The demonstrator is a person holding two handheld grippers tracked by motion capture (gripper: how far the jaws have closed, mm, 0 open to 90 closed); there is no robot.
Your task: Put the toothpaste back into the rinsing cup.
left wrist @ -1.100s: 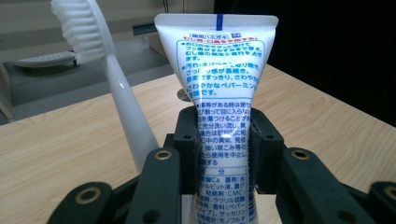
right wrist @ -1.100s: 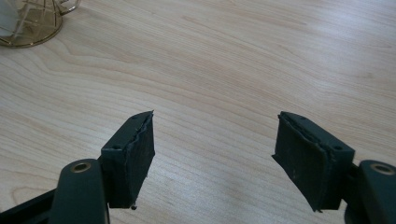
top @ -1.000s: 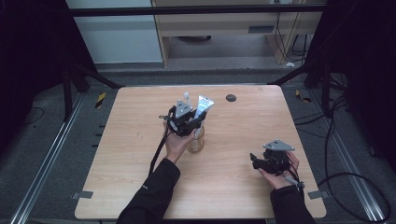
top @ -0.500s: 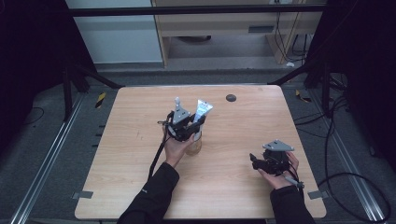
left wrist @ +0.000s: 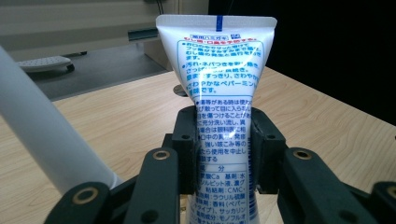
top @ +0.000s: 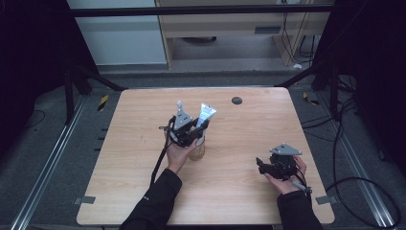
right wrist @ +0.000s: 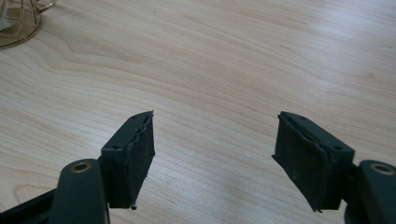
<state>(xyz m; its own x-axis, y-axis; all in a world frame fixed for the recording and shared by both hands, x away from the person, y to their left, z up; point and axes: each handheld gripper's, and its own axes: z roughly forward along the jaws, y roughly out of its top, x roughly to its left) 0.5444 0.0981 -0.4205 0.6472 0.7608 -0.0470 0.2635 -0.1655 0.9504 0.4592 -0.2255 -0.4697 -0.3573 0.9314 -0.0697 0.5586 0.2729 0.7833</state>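
The toothpaste tube (left wrist: 223, 93) is white with blue print, a red line of text and a short blue mark at its crimped end — gripped between black pads (left wrist: 187, 149); the table (top: 143, 124) is pale wood grain — the cup (right wrist: 18, 21) is golden-tinted glass

Left gripper (top: 192, 132) sits over the middle of the wooden table (top: 143, 120), held by the left hand (top: 178, 154), jaws clamped on a white toothpaste tube (top: 206, 114) that sticks up, crimped end on top, tilted right. Clear glass cup (top: 197, 151) directly below the tube, beside the hand. Right gripper (top: 261, 165) low over the table's near right part, in the right hand (top: 287, 179), well apart from the cup. Small dark round spot (top: 236, 100) near the table's far edge.
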